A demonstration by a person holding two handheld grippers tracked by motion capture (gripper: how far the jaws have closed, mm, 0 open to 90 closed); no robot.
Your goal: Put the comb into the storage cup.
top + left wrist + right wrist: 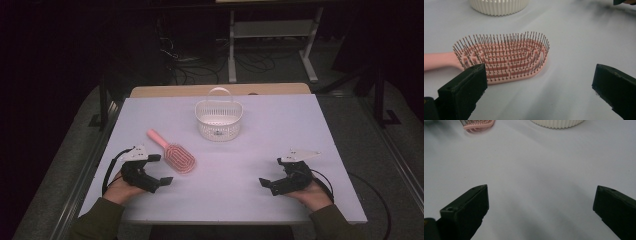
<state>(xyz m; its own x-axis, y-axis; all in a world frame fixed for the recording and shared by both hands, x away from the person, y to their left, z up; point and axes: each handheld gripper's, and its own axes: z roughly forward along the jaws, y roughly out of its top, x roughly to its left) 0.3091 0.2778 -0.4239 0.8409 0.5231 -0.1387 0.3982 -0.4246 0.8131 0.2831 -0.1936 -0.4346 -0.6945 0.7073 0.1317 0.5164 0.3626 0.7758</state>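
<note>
Hairbrush [175, 152] bristles-up on table [240, 150] | left hand-held gripper [159, 169] open, just beside it | right hand-held gripper [272, 173] open, empty | advice: grip pink handle squarely.

Dim, bluish light; dark, murky surroundings.

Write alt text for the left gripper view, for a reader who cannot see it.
A pink hairbrush lies bristles-up on a white table, just ahead of the open left gripper, whose two black jaws stand wide apart with nothing between them. The ribbed base of a white basket sits farther back.
</note>
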